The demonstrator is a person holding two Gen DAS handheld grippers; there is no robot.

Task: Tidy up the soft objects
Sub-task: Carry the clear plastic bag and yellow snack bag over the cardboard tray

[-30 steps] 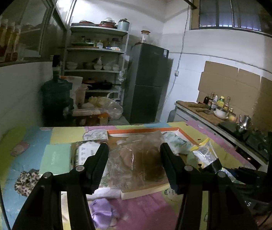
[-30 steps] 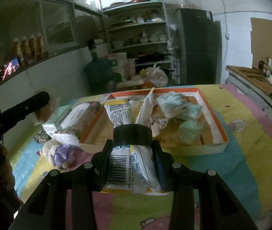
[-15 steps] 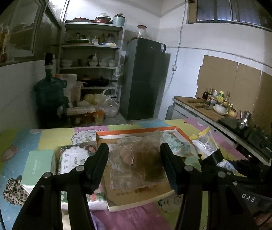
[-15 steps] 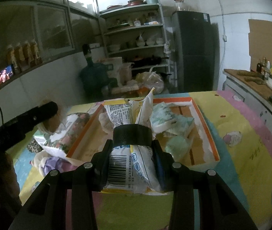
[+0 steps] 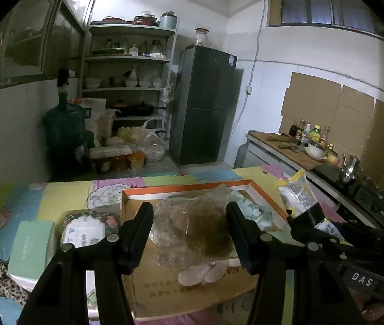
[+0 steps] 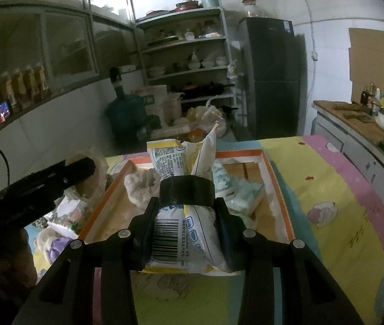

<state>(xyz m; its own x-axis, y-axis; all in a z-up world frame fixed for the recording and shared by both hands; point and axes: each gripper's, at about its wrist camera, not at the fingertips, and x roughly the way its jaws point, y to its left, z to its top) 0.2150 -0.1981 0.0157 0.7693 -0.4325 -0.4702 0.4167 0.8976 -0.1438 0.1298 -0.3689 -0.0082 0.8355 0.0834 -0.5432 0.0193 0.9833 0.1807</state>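
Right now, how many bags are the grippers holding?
2: a clear plastic bag in the left gripper, a white printed packet in the right gripper, both above the orange-rimmed tray.

right tongs (image 6: 187,211) clamp snack bag (image 6: 184,233) — above tray (image 6: 278,189)

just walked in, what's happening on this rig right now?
A person is sorting soft packages with a pair of tongs in each hand. The left tongs grip a clear plastic bag with something brown inside, held over the orange-rimmed cardboard tray. The right tongs are clamped on a white and yellow printed packet, also at the tray's near edge. A few soft packs already lie in the tray; a floral pack and a pale green box sit outside it on the mat.
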